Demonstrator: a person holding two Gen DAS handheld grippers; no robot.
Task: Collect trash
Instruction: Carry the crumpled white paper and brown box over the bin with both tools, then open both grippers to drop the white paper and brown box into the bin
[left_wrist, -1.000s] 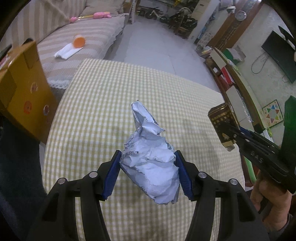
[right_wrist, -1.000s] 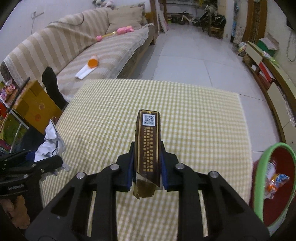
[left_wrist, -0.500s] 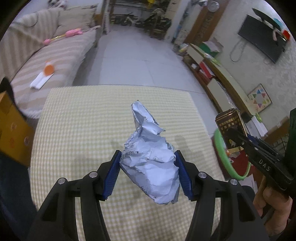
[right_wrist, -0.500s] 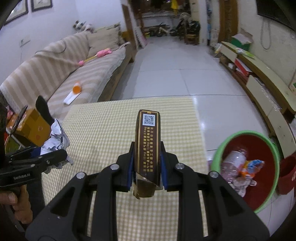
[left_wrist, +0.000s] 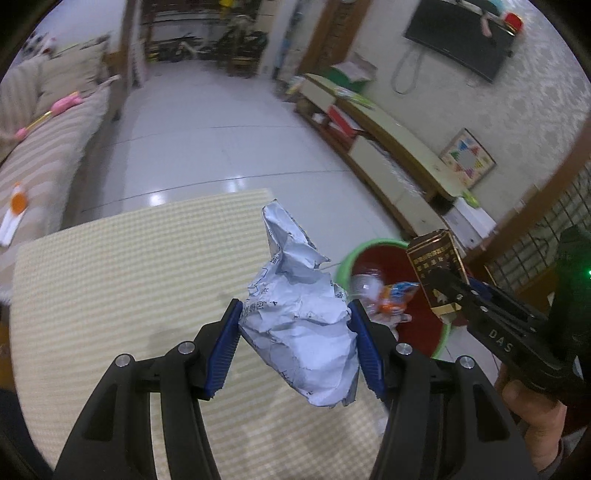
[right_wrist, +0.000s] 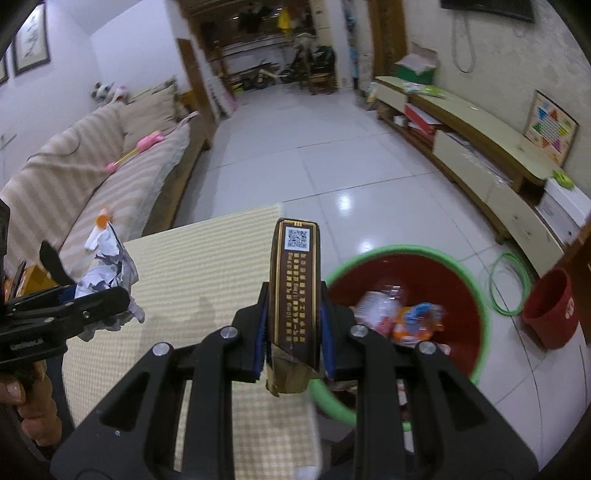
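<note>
Both hands swung over from table (right_wrist: 207, 258) toward red bin (right_wrist: 461, 266) (green rim, trash already inside). Left gripper (left_wrist: 295, 343) squeezed crumpled paper (left_wrist: 303, 332). Right gripper (right_wrist: 293, 332) pinched brown box (right_wrist: 293, 288). Bin now close; dropping looked next.

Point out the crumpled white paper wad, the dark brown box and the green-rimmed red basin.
crumpled white paper wad (left_wrist: 299, 332), left wrist view, its middle.
dark brown box (right_wrist: 294, 291), right wrist view, printed face.
green-rimmed red basin (right_wrist: 458, 266), right wrist view, inner wall.
</note>
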